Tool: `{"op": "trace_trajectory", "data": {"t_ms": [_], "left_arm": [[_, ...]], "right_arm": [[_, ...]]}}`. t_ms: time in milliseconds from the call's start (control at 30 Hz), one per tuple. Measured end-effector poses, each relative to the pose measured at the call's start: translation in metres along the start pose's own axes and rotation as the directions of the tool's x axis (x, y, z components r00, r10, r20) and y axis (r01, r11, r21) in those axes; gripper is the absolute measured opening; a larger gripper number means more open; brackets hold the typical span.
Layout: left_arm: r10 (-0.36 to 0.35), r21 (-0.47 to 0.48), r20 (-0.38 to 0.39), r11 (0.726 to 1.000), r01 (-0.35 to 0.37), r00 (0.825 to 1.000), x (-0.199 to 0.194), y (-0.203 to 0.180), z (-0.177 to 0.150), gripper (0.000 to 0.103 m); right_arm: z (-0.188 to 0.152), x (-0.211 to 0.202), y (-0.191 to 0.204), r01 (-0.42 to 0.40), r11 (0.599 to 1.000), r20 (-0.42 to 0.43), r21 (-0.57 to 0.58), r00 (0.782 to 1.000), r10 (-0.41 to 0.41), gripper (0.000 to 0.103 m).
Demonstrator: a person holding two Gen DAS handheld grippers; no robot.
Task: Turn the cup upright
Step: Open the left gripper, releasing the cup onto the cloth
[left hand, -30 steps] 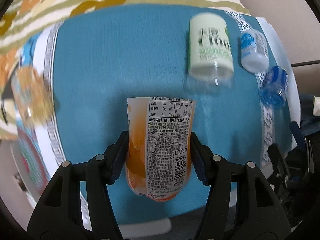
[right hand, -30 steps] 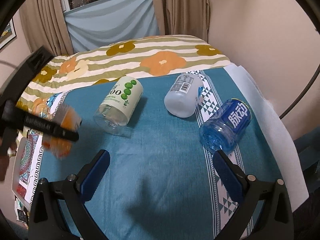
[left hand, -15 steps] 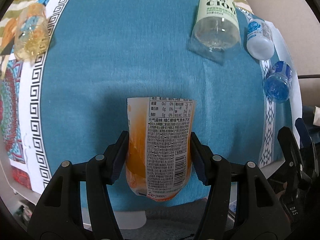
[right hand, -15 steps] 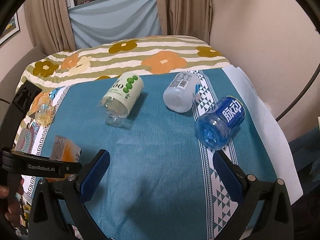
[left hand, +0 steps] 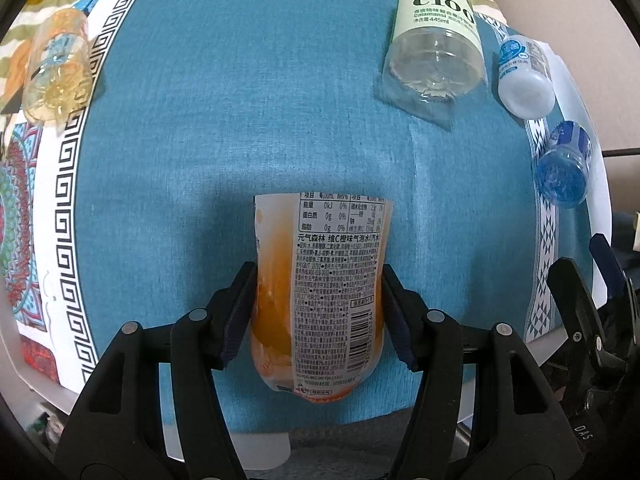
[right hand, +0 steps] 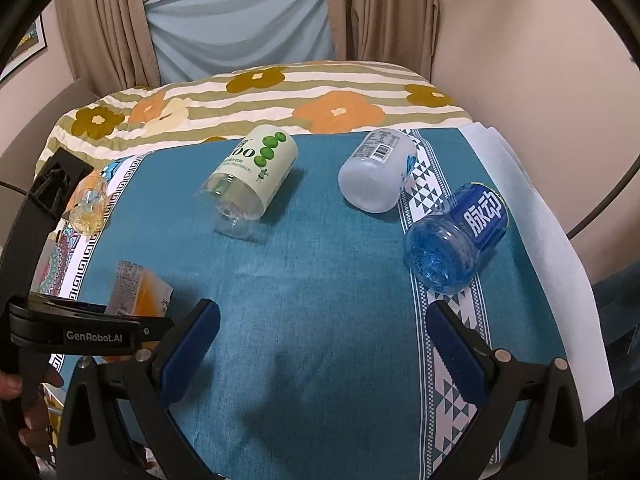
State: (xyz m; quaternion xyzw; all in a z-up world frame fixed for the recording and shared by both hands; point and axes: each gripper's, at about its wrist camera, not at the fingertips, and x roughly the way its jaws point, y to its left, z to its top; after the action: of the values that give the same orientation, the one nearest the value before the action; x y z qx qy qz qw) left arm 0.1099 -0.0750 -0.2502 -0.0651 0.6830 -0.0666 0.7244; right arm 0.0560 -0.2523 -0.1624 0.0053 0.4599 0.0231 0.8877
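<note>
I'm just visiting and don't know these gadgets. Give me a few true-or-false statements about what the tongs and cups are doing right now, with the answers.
1. The left tongs are clamped on the orange cup. True.
2. The right tongs hold the blue cup. False: they are open and empty, and the blue cup lies on the teal cloth ahead of them.
3. The green-labelled cup stands upright. False: it lies on its side.
4. The white cup lies between the green-labelled cup and the blue cup. True.
5. A yellowish cup lies on the cloth's patterned border. True.
</note>
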Motion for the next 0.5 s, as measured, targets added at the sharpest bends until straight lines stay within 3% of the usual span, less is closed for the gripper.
{"op": "trace_trajectory", "data": {"t_ms": [67, 133, 500], "left_arm": [[0.001, -0.002, -0.002, 1.000, -0.001, 1.000, -0.001, 0.004, 0.000, 0.091], [-0.001, -0.006, 0.010, 1.000, 0.001, 1.000, -0.005, 0.009, -0.001, 0.099], [0.029, 0.018, 0.057, 0.999, -0.031, 0.998, -0.040, 0.022, -0.007, 0.099]], "right_arm": [[0.001, 0.000, 0.001, 0.000, 1.000, 0.001, -0.001, 1.000, 0.000, 0.103], [0.001, -0.001, 0.002, 0.000, 1.000, 0.003, -0.005, 1.000, 0.000, 0.103], [0.013, -0.010, 0.007, -0.020, 1.000, -0.009, -0.016, 1.000, 0.020, 0.103]]}}
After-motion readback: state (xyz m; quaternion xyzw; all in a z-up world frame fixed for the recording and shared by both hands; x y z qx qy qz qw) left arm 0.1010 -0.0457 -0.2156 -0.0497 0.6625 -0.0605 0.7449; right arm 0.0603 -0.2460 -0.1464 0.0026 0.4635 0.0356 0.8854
